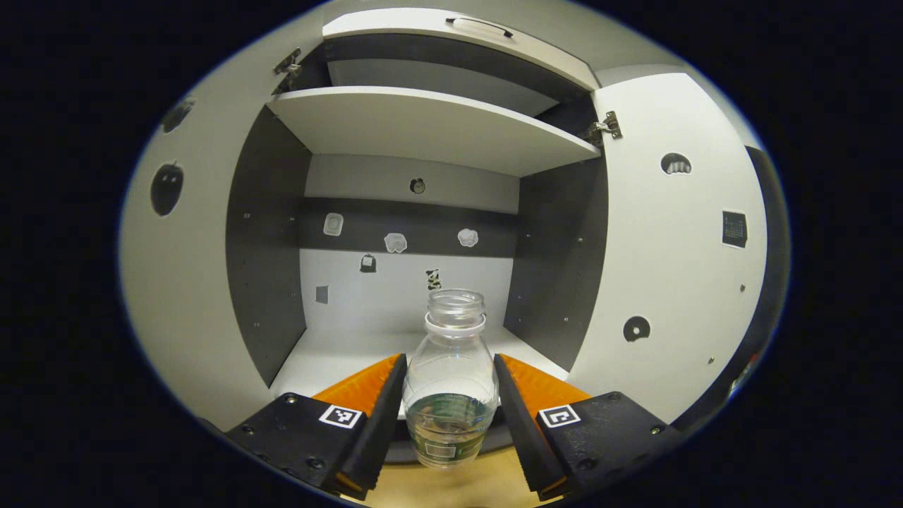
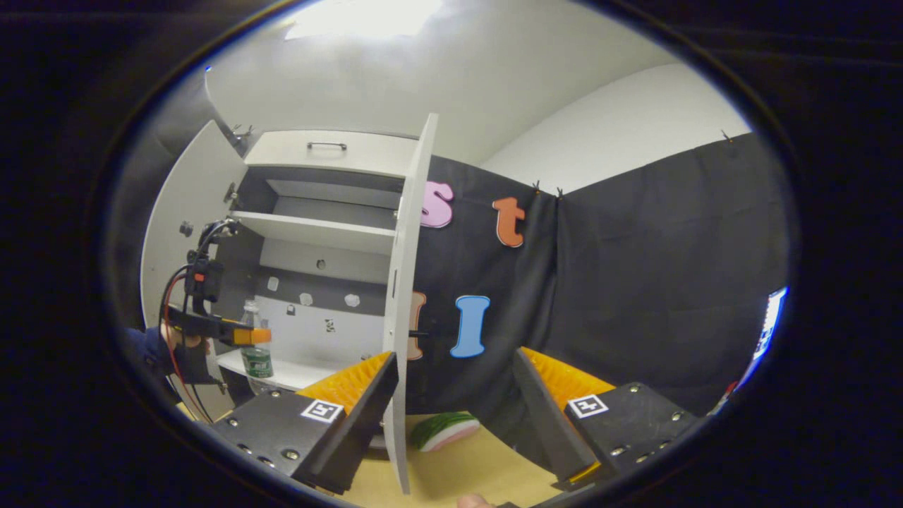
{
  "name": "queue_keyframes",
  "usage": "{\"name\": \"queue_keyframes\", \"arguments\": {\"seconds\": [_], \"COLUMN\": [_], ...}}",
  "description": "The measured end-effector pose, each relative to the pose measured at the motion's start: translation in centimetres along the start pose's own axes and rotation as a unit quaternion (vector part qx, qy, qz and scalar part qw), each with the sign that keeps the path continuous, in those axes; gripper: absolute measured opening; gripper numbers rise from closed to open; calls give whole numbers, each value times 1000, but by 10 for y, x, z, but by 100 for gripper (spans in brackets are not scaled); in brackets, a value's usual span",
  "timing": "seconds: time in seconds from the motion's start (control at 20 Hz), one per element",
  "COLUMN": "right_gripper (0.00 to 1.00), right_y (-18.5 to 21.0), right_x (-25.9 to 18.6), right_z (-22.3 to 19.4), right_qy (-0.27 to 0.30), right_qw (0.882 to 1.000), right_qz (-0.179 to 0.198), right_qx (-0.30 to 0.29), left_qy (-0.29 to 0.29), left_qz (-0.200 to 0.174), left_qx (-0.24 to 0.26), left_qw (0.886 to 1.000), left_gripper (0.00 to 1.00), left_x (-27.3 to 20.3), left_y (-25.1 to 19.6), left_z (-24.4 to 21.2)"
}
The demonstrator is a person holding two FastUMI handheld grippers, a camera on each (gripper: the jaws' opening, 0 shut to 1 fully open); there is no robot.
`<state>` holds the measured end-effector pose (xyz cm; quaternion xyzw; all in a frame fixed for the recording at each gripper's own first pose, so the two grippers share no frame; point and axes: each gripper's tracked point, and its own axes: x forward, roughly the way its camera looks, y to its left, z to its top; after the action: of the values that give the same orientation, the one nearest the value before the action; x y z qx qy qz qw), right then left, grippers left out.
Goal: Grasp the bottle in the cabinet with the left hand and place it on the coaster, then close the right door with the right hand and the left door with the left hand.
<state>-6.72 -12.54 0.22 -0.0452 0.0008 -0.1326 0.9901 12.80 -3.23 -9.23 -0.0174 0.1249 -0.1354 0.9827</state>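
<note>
A clear uncapped bottle point(image 1: 451, 388) with a green label and a little water stands upright between my left gripper's point(image 1: 450, 357) fingers, which press on both its sides. It hangs at the cabinet's front edge, its base over the wooden tabletop. In the right gripper view the same bottle point(image 2: 255, 353) sits in the left gripper point(image 2: 236, 334), held by a hand in front of the lower shelf. My right gripper point(image 2: 457, 356) is open. The right door's point(image 2: 408, 282) edge stands upright in its gap, close to the left finger. A green, white and pink coaster point(image 2: 444, 430) lies on the table.
Both cabinet doors stand wide open, the left door point(image 1: 183, 282) and the right door point(image 1: 670, 268). Inside are an upper shelf point(image 1: 423, 123) and a lower shelf point(image 1: 331, 360) with small stickers on the back wall. A wooden tabletop point(image 2: 465, 473) runs beneath. Black cloth hangs to the right.
</note>
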Motion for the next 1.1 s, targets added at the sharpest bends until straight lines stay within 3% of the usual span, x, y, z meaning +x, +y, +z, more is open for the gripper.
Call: {"name": "queue_keyframes", "arguments": {"seconds": [0.2,0.25,0.55,0.7,1.1], "right_gripper": [96,100,100,100,100], "right_y": [1,0,-4,-5,-14], "right_x": [5,7,11,7,-3], "right_z": [10,11,17,18,12], "right_qy": [-18,-20,-30,-30,-21], "right_qw": [1000,1000,999,999,998], "right_qz": [11,11,7,3,-17], "right_qx": [-9,-11,-13,-20,-55], "left_qy": [10,11,36,67,147], "left_qz": [2,3,-5,-21,-2], "left_qx": [-2,-4,-11,-44,-103], "left_qw": [1000,1000,999,997,984], "left_gripper": [76,77,76,77,77], "left_x": [-22,-28,-43,-47,-49], "left_y": [6,8,16,11,10], "left_z": [-45,-55,-135,-184,-287]}}
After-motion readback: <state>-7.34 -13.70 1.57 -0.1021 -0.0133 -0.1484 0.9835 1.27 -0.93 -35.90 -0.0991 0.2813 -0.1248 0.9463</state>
